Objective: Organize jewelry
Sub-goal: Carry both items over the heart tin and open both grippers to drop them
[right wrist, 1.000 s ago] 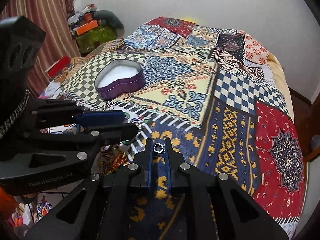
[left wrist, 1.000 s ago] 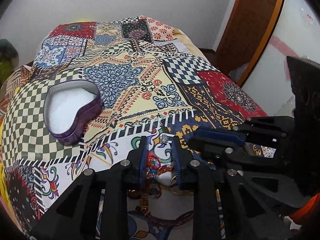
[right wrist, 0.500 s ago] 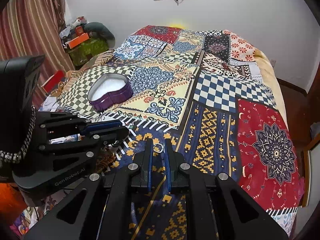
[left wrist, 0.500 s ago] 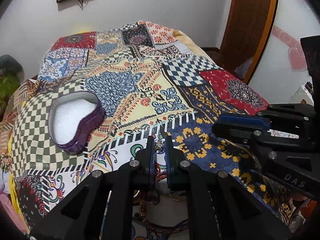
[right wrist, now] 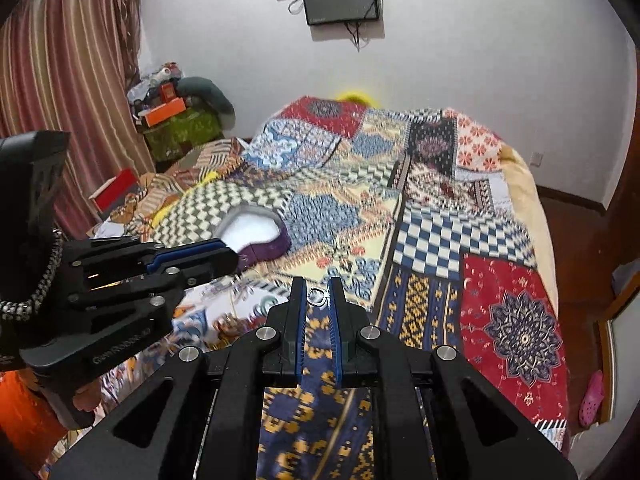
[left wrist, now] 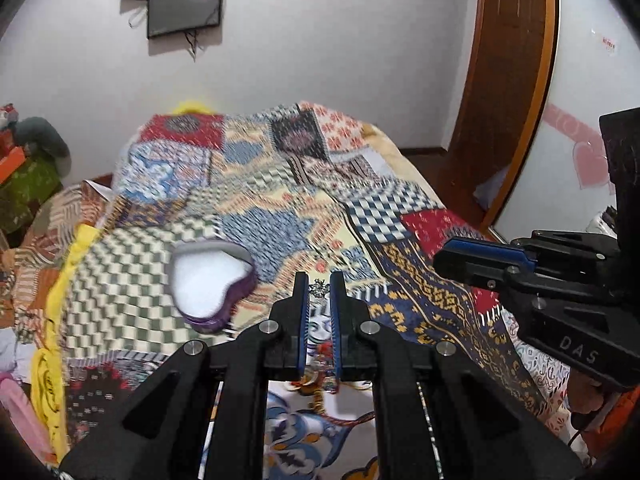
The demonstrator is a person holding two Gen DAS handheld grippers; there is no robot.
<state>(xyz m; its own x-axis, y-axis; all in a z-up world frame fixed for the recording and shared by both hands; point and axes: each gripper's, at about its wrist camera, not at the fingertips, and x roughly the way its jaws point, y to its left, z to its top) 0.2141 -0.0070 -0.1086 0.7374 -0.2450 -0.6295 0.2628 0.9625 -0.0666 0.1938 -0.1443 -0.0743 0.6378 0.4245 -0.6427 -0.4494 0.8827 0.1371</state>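
My left gripper (left wrist: pixel 319 288) is shut on a small silver sparkly jewel (left wrist: pixel 319 289), held above the bed. My right gripper (right wrist: pixel 318 295) is shut on a small silver ring (right wrist: pixel 317 295), also held in the air. A purple heart-shaped box (left wrist: pixel 210 280) with white lining lies open on the quilt, ahead and to the left of the left gripper; it also shows in the right wrist view (right wrist: pixel 256 238), partly behind the left gripper's body (right wrist: pixel 120 280). More beaded jewelry (left wrist: pixel 318 380) lies on the quilt below the left fingers, and shows in the right wrist view (right wrist: pixel 228 326).
A patchwork quilt (left wrist: pixel 400 216) covers the bed. A wooden door (left wrist: pixel 504 80) stands at the right, a wall screen (left wrist: pixel 184 4) at the back, boxes and clutter (right wrist: pixel 176 116) beside striped curtains (right wrist: pixel 64 92) at the left.
Both grippers have risen and tilted up, each with its piece held. The left gripper closed on the jewel over the pile and lifted it. The views now take in more wall.
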